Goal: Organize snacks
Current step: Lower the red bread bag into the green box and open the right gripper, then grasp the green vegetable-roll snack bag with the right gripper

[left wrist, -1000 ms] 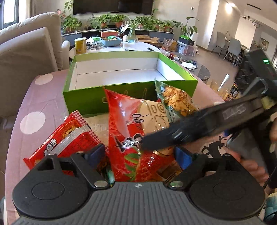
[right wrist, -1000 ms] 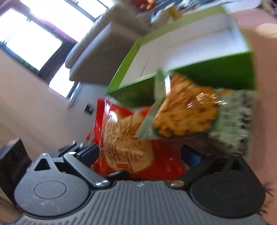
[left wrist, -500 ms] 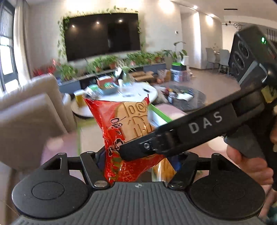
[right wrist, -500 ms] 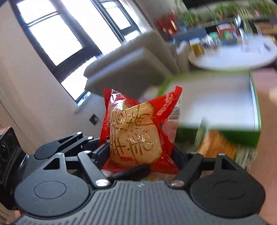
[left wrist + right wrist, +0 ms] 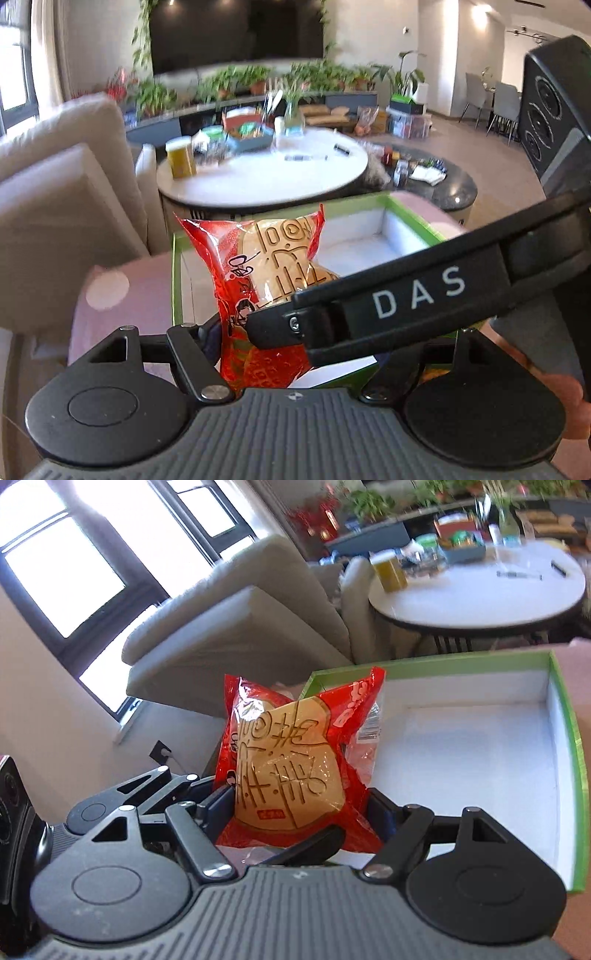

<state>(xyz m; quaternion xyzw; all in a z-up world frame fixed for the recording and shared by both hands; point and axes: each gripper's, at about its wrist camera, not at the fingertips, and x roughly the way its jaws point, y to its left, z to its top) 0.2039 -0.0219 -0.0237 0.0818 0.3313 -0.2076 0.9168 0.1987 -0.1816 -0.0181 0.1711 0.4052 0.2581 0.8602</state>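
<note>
A red snack bag (image 5: pixel 291 768) with a round cracker inside hangs in the air over the near edge of the green box (image 5: pixel 565 716), whose white inside is bare. My right gripper (image 5: pixel 299 808) is shut on the bag, one pad pressing each side. In the left wrist view the bag (image 5: pixel 255 280) stands between the jaws of my left gripper (image 5: pixel 299 350), which are opening. The left pad lies at the bag's edge and the right pad is apart from it. A right gripper finger (image 5: pixel 406 295) marked DAS crosses in front and hides part of the bag.
The box (image 5: pixel 413 218) sits on a pink cloth with white dots (image 5: pixel 122 291). Beige sofa cushions (image 5: pixel 236 627) stand to the left. Behind the box is a round white table (image 5: pixel 258 177) with a yellow can and clutter. A hand (image 5: pixel 569 398) holds the right gripper.
The right gripper closed on the red bag, and both grippers lifted it off the cloth and moved it over the box. The other snack bags dropped out of view.
</note>
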